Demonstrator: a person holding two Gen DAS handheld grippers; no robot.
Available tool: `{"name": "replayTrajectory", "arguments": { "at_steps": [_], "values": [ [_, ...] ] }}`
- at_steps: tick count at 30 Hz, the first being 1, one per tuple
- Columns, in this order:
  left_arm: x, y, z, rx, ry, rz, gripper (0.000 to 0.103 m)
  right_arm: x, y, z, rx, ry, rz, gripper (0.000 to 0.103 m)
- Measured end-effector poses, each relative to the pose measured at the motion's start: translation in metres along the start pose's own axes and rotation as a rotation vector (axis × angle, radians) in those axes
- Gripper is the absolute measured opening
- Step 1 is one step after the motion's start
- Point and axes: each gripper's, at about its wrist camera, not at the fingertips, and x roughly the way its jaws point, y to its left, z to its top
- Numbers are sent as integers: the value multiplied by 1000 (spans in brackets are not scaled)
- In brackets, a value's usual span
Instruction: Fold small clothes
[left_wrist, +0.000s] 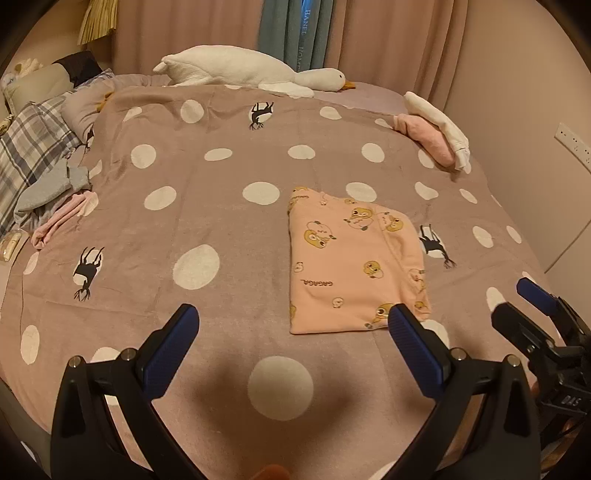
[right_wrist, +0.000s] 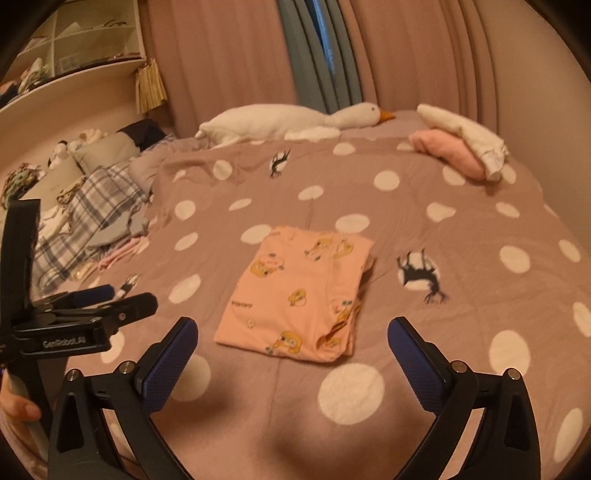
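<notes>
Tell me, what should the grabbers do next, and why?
Probably reach for another piece from the unfolded heap at the bed's left edge. The pink printed garment already lies folded flat, and the left gripper and right gripper are both open and empty.

Dim warm light, fisheye-warped edges, right view blurred.

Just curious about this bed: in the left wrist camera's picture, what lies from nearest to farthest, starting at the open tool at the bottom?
Left tool, open and empty → folded pink printed garment on the dotted bedspread → white goose plush → pink curtains.
</notes>
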Motion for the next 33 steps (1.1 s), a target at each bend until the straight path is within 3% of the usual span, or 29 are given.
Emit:
{"name": "replayTrajectory", "arguments": {
  "at_steps": [8,15,22,33],
  "values": [
    [6,-8,-2,13,55,36,102,4,2,-2,35,37,-43,102],
    [9,-8,1,6,54,83,102,7,5,-1,38,43,-76,102],
    [16,-14,-1,42,58,95,102,12,2,-6,59,47,-127,102],
    [27,-17,-3,65,90,100,103,17,3,-7,61,66,-131,102]
  ]
}}
